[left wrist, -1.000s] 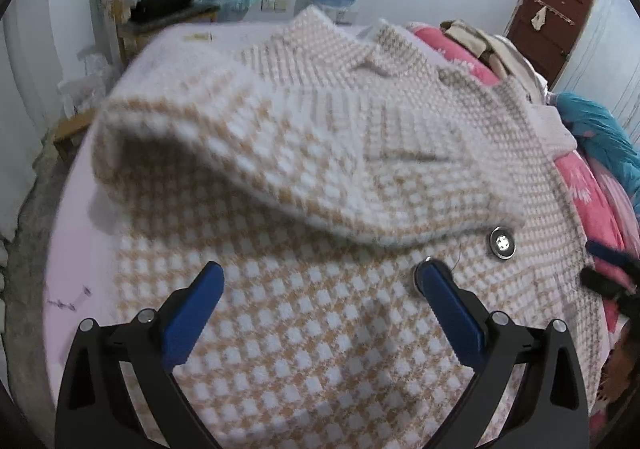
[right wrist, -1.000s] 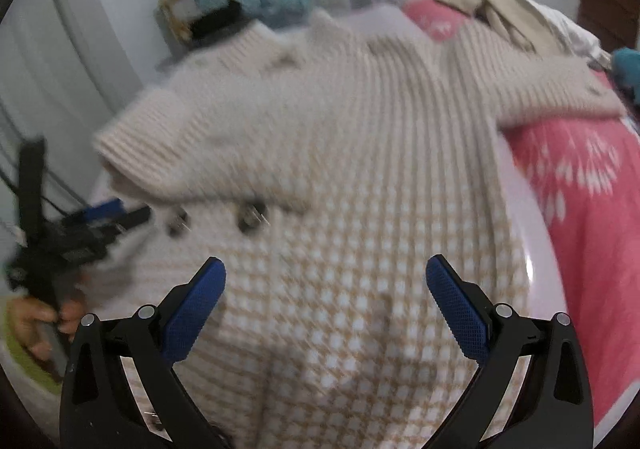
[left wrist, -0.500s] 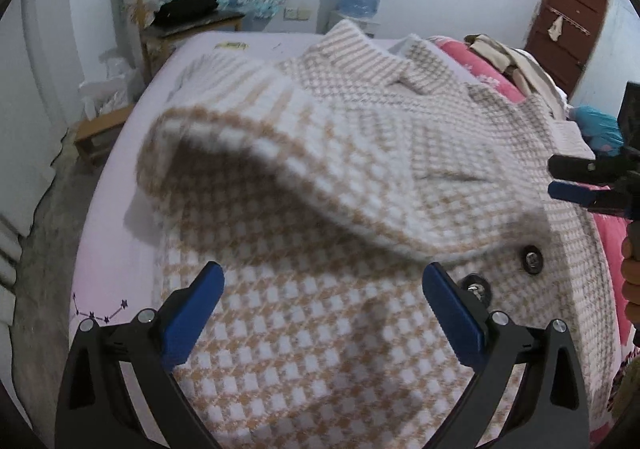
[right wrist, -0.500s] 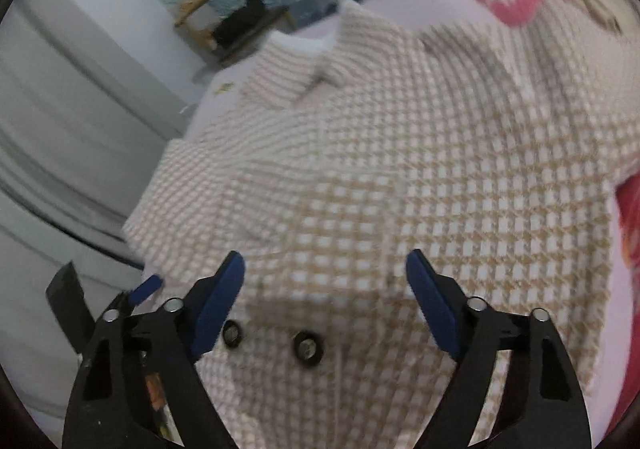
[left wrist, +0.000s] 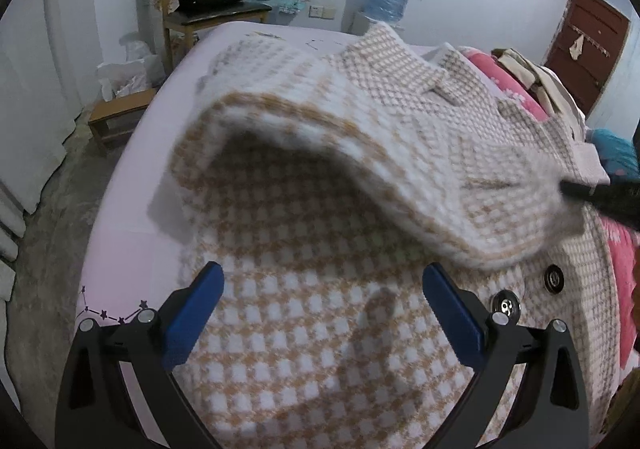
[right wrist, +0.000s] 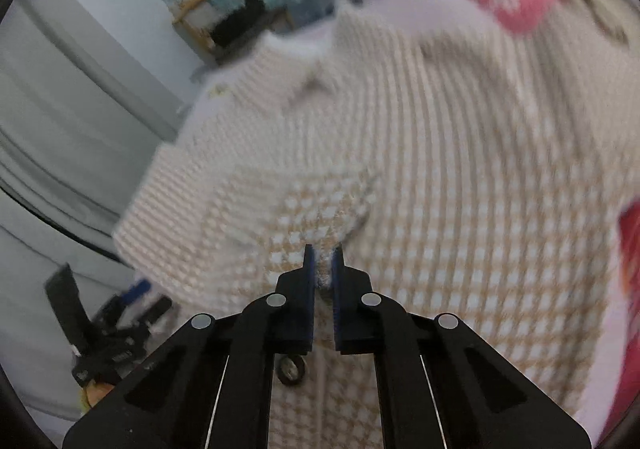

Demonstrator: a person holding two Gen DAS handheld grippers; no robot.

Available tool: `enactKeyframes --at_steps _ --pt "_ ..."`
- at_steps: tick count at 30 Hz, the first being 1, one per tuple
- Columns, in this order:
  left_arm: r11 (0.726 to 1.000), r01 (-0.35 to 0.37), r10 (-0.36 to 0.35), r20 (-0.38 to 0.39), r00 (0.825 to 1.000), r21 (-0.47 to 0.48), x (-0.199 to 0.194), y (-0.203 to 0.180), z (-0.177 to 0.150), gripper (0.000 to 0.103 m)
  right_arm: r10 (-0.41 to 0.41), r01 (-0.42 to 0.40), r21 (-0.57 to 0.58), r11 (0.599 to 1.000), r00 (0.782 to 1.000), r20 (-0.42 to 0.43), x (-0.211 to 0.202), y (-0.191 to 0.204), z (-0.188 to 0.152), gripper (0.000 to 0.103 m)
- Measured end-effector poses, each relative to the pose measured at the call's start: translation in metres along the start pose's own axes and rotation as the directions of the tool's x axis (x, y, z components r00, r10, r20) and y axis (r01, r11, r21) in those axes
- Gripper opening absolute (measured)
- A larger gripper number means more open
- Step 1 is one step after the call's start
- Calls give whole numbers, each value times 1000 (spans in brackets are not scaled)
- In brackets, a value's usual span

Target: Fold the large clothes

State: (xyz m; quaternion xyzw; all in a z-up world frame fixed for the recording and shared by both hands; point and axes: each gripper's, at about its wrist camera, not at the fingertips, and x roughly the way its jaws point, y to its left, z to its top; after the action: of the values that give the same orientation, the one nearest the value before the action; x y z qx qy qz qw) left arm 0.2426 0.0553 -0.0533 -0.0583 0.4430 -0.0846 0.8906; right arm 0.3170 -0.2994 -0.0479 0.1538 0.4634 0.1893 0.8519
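Tan-and-white checked knit cardigan [left wrist: 320,329] lay spread on pale pink bed sheet [left wrist: 116,249]. Right gripper [right wrist: 322,261] jaws had just closed, pinching sleeve cuff at 12 o'clock. Left gripper [left wrist: 322,289] jaws stood wide, gripping nothing

Left hand-held gripper [left wrist: 322,281]: matte black plastic frame with triangular cut-outs, two flat blue finger pads [left wrist: 194,313], round silver screw heads at the pivots. Right hand-held gripper [right wrist: 322,265]: same black frame, silver screws, thin blue pads [right wrist: 308,269], a pale thin line running down each inner arm.
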Motion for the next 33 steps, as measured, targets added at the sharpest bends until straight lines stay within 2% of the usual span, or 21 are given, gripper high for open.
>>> enactKeyframes --at_steps 5,7,12,18,22,25,27,30,31,33 --pt "1000 3 -3 0 1000 -18 -2 2 0 98 -63 77 -84 993 985 160 -31 20 43 5" --pt "1000 5 -5 0 1000 -21 -2 3 -1 98 -100 120 -96 988 978 185 -31 16 53 5" --pt "1000 18 -18 2 1000 -26 -4 5 -4 98 -153 165 -85 983 979 135 -2 -7 63 5" --pt "999 25 -25 1 1000 -20 -5 7 -6 98 -156 183 -141 973 971 184 -10 -6 69 5" --pt "1000 18 -18 1 1000 -19 -4 5 -6 98 -197 212 -114 971 971 132 13 -29 68 5" --pt "1000 13 -13 0 1000 -7 -3 4 -6 98 -212 215 -83 973 976 42 34 -51 61 5" --pt "1000 10 -10 -1 1000 1 -3 3 -7 98 -217 218 -85 972 976 20 38 -56 57 7" --pt "1000 12 -12 0 1000 3 -2 4 -7 98 -268 270 -94 958 963 30 35 -53 57 18" --pt "1000 14 -14 0 1000 2 -2 4 -7 98 -287 290 -92 953 957 40 31 -52 58 25" --pt "1000 25 -25 5 1000 -6 -3 5 -6 98 -340 347 -95 933 937 83 20 -47 60 29"
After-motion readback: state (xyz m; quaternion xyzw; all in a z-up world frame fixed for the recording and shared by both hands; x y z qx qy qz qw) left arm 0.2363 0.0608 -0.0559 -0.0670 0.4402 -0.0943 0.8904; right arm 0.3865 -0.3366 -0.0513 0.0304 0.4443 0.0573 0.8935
